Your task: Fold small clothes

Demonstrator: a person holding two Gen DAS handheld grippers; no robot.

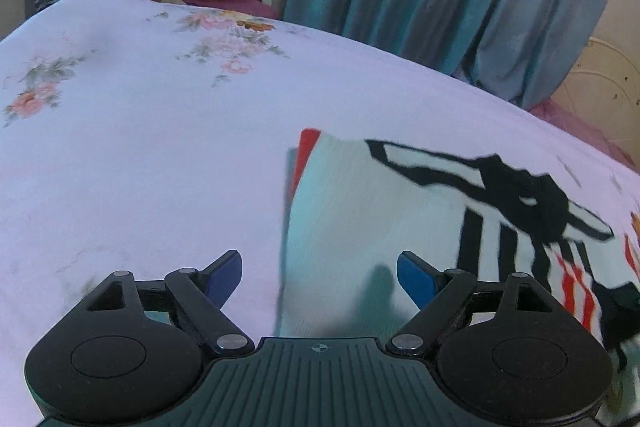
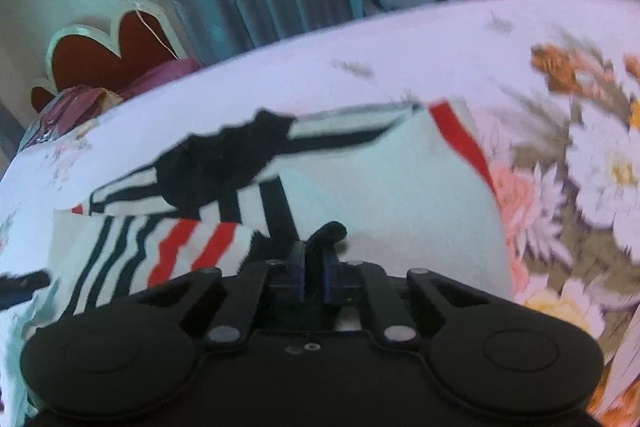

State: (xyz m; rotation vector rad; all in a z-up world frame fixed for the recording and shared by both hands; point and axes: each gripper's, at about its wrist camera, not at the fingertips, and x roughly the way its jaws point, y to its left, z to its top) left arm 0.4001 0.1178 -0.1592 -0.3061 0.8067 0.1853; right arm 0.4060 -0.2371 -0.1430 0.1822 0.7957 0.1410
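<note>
Left wrist view: the left gripper [image 1: 319, 277] stands wide and empty above the floral bedsheet [image 1: 140, 155], the small garment [image 1: 380, 207] spread under its right finger. Right wrist view: the right gripper [image 2: 315, 261] pinches a dark fold of that garment [image 2: 392, 195], which lies ahead.

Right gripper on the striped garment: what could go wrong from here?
1. The right gripper is shut on only a small black bit of the garment; it may slip free when pulled.
2. The left gripper is open, holding nothing, so the folded cloth could drag and bunch across the floral bedsheet.
</note>
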